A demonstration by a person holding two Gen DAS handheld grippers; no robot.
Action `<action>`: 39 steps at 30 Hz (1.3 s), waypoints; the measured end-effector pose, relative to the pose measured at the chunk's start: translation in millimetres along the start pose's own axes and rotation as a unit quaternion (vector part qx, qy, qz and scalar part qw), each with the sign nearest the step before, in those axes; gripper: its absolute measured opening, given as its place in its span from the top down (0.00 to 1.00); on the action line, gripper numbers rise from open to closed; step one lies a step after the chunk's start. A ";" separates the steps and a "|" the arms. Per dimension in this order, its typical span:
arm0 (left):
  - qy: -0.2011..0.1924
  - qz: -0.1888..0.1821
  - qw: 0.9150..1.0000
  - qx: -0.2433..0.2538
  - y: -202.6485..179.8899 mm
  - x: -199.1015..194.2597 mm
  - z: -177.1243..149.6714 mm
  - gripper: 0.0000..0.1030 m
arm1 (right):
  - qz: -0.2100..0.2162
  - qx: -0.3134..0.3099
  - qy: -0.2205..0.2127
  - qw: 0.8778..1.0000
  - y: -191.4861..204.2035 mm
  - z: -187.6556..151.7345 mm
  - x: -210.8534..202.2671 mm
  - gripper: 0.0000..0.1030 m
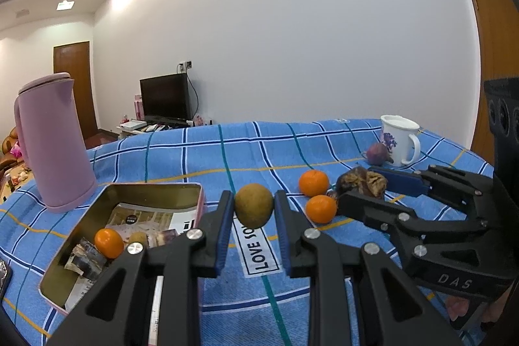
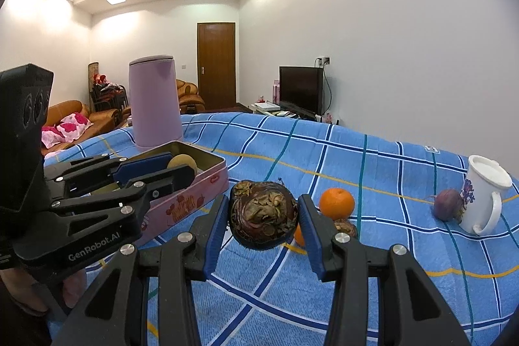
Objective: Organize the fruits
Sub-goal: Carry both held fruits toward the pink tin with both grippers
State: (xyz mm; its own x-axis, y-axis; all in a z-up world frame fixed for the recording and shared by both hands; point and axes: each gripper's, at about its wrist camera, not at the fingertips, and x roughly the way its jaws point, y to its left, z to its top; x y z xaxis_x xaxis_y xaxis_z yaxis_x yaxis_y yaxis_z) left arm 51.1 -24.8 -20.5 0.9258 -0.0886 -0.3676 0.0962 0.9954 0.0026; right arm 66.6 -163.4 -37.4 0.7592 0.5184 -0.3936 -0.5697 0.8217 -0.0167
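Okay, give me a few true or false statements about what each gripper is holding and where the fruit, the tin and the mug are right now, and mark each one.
1. The left gripper holds a brownish round fruit. True.
2. The right gripper is empty. False: it is shut on a dark wrinkled fruit.
3. An orange lies inside the tin. True.
4. The mug lies on its side. False: it stands upright on the cloth.
5. Two oranges lie on the cloth outside the tin. True.
6. The pink jug stands inside the tin. False: it stands on the cloth behind it.
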 end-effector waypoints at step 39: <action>-0.027 0.000 1.000 -0.001 2.0 -17.9 -0.9 0.74 | -0.016 0.004 -0.036 0.999 8.1 -5.8 -14.0 0.56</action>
State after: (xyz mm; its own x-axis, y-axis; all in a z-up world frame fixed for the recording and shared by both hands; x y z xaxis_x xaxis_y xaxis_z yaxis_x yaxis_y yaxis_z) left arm 34.4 -21.2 -14.8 0.9440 -0.0908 -0.3171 0.0962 0.9954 0.0012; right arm 49.5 -165.4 -37.4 0.7975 0.5082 -0.3251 -0.5430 0.8395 -0.0198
